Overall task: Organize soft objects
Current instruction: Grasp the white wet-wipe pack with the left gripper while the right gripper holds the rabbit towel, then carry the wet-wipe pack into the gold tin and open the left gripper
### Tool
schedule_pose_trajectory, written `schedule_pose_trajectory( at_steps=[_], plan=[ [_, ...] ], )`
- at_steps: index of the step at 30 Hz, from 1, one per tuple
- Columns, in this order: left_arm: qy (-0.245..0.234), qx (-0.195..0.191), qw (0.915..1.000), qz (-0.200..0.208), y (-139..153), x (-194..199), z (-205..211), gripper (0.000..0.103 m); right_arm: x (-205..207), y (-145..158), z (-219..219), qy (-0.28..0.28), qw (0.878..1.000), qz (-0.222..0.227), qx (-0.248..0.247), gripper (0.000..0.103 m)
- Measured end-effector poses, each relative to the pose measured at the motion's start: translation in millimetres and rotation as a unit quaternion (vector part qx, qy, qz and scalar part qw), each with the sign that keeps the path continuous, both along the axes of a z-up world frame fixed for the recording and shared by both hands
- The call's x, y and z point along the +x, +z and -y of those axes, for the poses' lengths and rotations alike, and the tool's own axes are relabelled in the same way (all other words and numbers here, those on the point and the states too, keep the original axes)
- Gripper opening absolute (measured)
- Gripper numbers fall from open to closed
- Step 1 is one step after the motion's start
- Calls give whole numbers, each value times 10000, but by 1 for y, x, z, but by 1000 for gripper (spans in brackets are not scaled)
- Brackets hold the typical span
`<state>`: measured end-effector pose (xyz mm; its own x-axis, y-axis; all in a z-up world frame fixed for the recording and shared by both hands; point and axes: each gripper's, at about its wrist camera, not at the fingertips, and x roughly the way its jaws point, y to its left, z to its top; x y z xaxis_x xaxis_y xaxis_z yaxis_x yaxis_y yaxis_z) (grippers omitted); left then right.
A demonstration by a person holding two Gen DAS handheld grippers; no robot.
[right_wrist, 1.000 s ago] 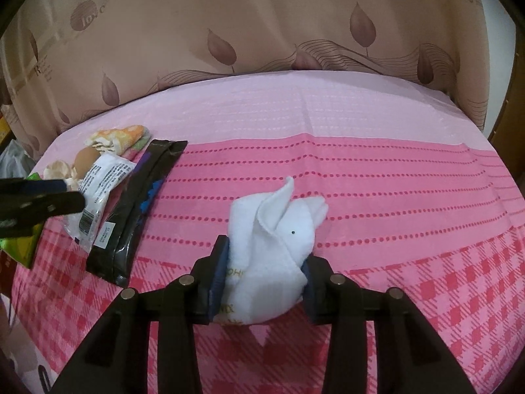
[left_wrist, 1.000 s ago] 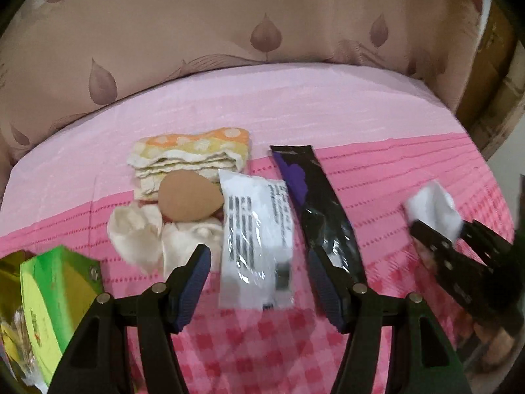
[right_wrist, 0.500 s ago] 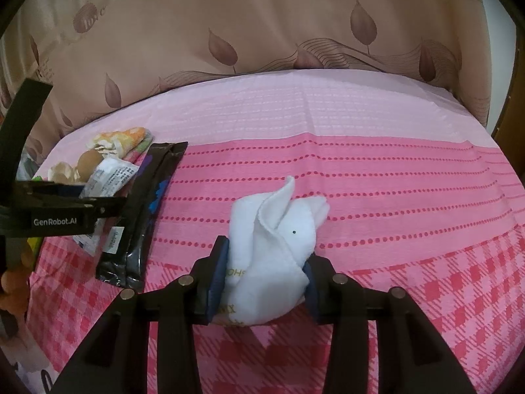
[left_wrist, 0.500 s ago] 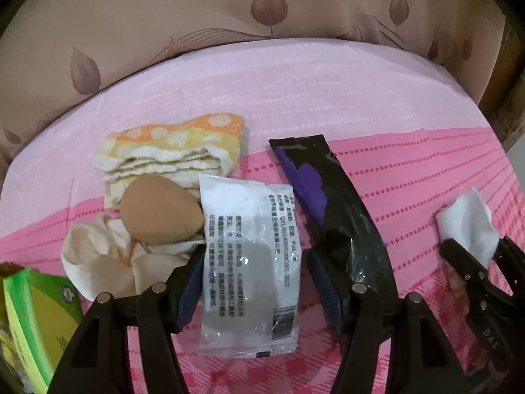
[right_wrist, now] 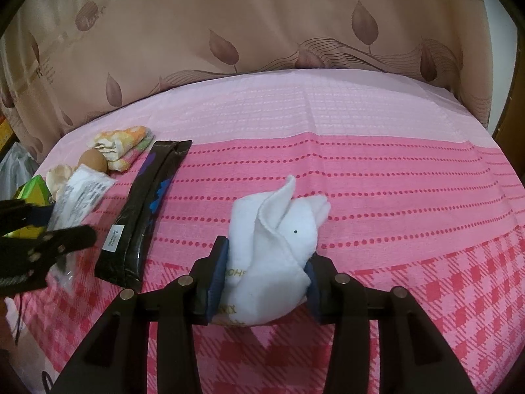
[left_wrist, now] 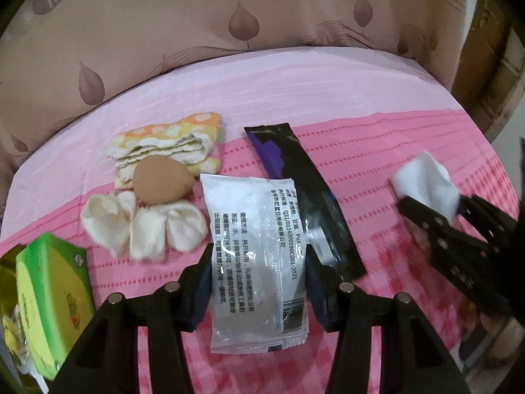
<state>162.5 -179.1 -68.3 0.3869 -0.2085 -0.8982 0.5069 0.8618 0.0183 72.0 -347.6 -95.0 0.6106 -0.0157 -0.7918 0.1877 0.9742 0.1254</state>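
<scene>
A clear plastic packet with black printed text lies flat on the pink cloth-covered surface, toward its near left part. The left gripper is set astride it, one blue pad just beside each long edge; its jaws are closing, and whether the pads already press on the packet cannot be told. Just right of the packet, a long black pouch with a purple patch is laid slanting, its lower end partly behind the right finger. Left of the packet, crumpled cream cloth is seen, with a tan egg-shaped sponge resting against it and a folded orange and yellow towel behind that. A green box stands at the near left edge.

Well apart, toward the middle of the surface near its front edge, a white folded cloth is placed between the pads of the right gripper; both pads touch its sides while the jaws are opening. A beige leaf-patterned fabric rises behind the far edge.
</scene>
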Motion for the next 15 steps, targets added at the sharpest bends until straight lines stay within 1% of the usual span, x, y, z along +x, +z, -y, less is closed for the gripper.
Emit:
schedule_pose_trajectory(
  at_steps=[4, 9, 15],
  plan=[
    [-68, -60, 9998, 156, 15, -24, -11, 51, 3, 0, -7, 33, 9996, -87, -249, 45],
    [-66, -195, 9993, 323, 38, -51, -40, 51, 2, 0, -8, 38, 9995, -102, -302, 45],
    [85, -313, 9987, 401, 54, -75, -79, 51, 1, 0, -11, 28, 9991, -114, -397, 43]
  ],
)
